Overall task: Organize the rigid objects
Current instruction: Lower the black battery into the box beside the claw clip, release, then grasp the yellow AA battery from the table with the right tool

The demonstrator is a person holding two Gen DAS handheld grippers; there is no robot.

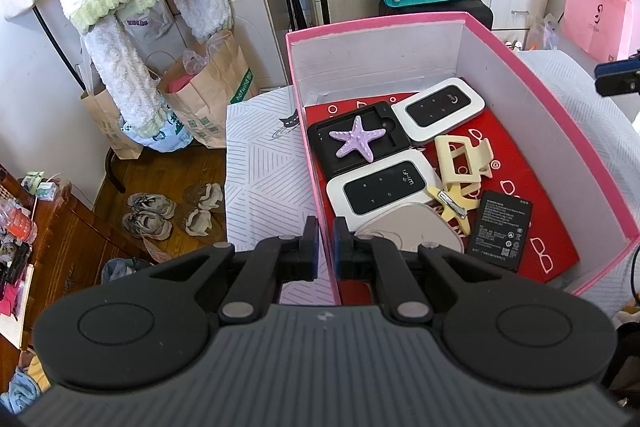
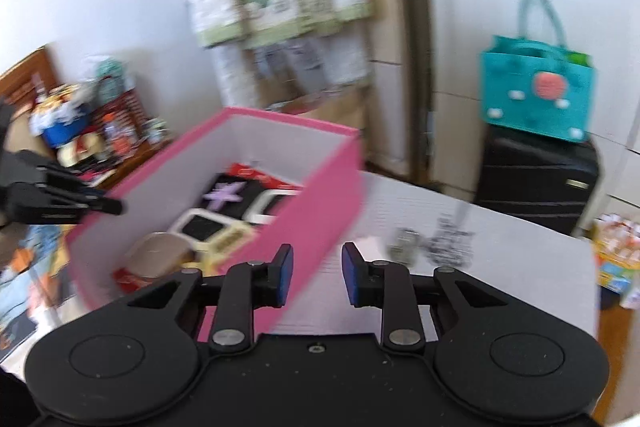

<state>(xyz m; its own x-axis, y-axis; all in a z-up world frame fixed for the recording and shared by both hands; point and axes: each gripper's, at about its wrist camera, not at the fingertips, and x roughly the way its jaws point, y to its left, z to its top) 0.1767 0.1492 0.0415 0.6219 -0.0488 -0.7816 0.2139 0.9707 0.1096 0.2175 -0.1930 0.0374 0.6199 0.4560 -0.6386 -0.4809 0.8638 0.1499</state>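
Surface: white patterned cloth (image 2: 500, 267), pink box (image 1: 592, 163) on it.
Left gripper (image 1: 326, 243): I pinch box's near wall.
Right gripper (image 2: 316, 267): fingers spread, empty.
Tip: I brace box, reach blurred item (image 2: 404, 245) squarely.

The pink box (image 1: 552, 99) is open on top, but its tall walls block any sideways entry. Inside, routers (image 1: 384, 187), a starfish (image 1: 358, 143), hair clips (image 1: 460, 163) and a battery (image 1: 502, 229) crowd the floor; bare red lining (image 1: 516, 155) remains toward 2 o'clock. The near wall sits between the left tongs (image 1: 326, 247).
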